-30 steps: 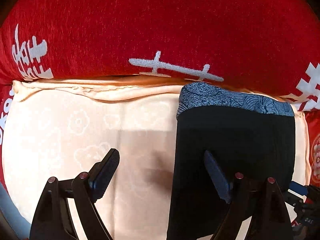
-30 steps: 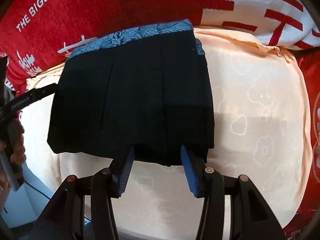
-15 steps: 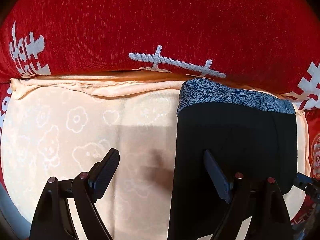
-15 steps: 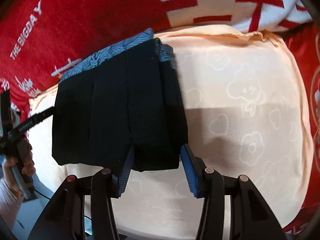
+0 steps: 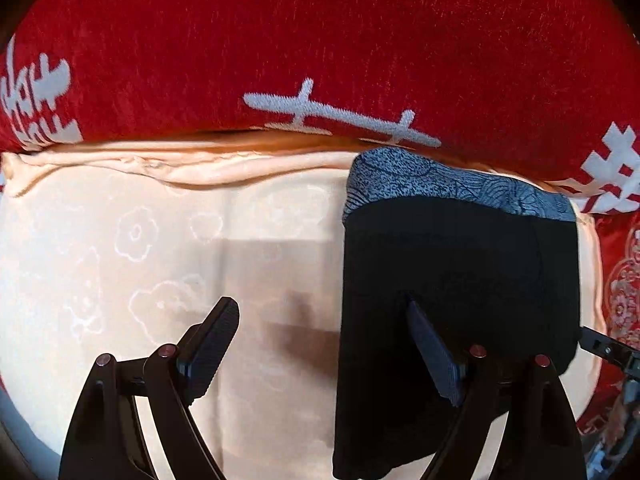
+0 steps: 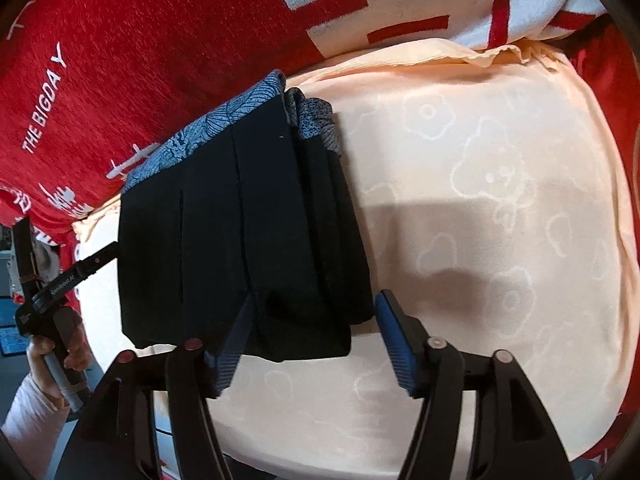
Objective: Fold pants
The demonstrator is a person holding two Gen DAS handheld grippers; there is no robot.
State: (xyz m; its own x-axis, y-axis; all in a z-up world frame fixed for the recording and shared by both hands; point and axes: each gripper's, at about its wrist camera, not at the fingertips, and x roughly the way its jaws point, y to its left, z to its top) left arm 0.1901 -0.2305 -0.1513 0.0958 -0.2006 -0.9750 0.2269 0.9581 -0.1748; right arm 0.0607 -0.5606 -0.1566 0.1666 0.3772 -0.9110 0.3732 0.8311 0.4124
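On the peach sheet [image 6: 500,320], toward its left edge and against the red blanket [image 5: 320,40], lay the folded black pants [image 6: 240,220], patterned waistband [image 5: 460,184] at the far end, long axis running away from both grippers. Nearer was the right gripper [image 6: 312,340], its jaws opening around the near hem without pressing it; a second before they stood narrower. The left gripper [image 5: 320,352] hung spread wide as before, empty, one finger over the pants' edge

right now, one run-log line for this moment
pants: folded, on peach cloth | left gripper: open, empty | right gripper: opening, over pants' near edge
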